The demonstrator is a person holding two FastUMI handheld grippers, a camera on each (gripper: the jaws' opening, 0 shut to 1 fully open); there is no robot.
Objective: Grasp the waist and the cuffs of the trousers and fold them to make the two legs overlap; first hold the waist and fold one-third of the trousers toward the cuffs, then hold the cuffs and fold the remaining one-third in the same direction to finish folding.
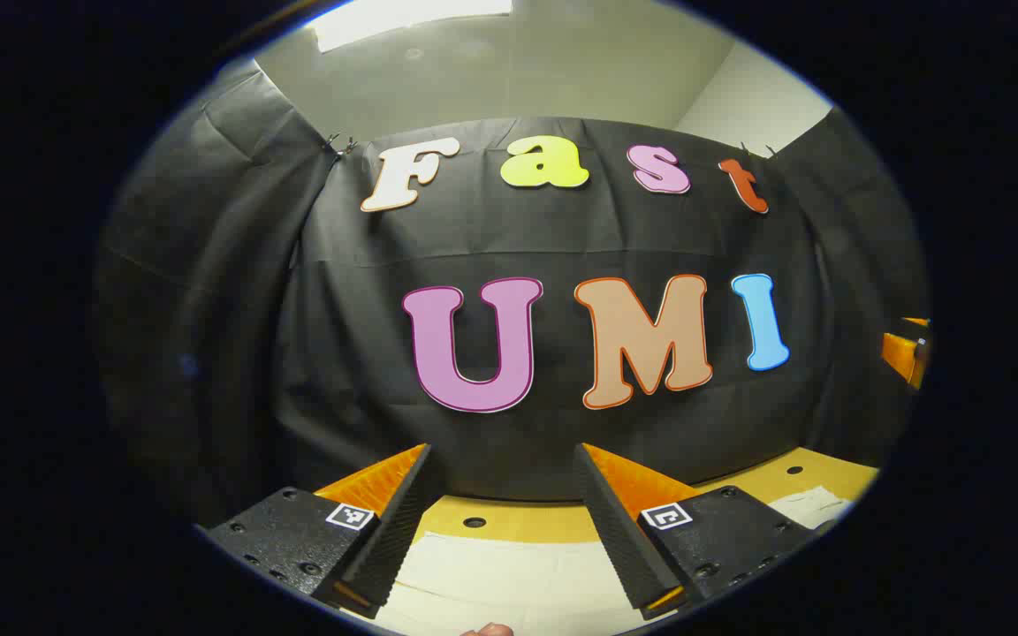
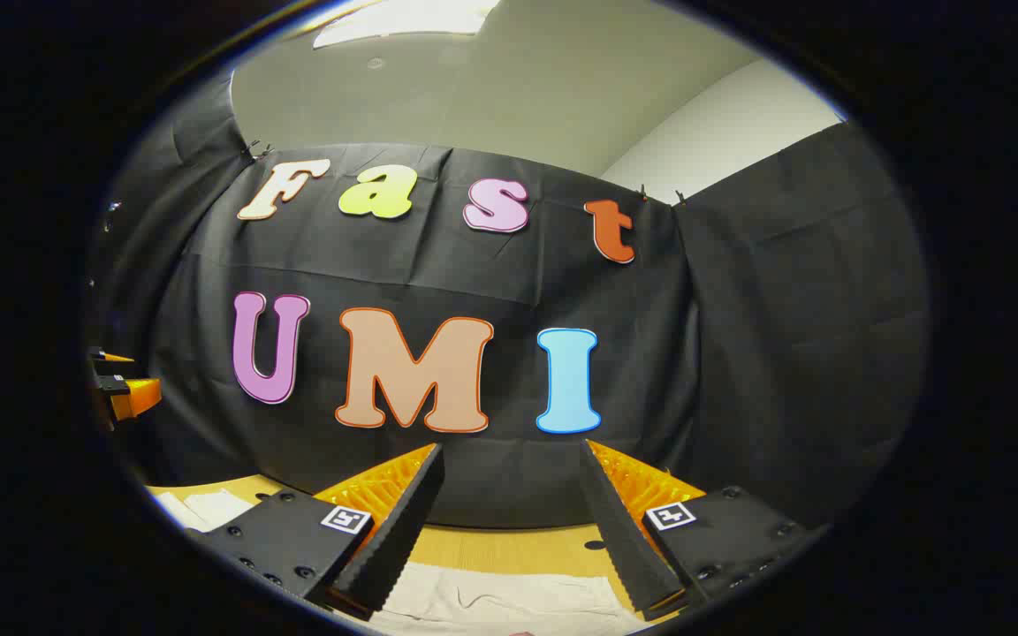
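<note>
Trousers (image 1: 509, 583) on table (image 1: 553, 523) (both grippers agape)

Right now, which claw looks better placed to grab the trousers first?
Hard to separate: left claw and right claw both hang open above the pale trousers, touching nothing. Neither looks closer, and this fold needs both.

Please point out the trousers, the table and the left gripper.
trousers (image 1: 509, 574), left gripper view, pale cloth between the fingers.
table (image 1: 518, 521), left gripper view, bare wood strip.
left gripper (image 1: 502, 459), left gripper view, midway between fingertips.

Recording booth — black cloth wall (image 1: 509, 230), wooden table (image 1: 509, 521), ceiling light (image 1: 412, 18).
</note>
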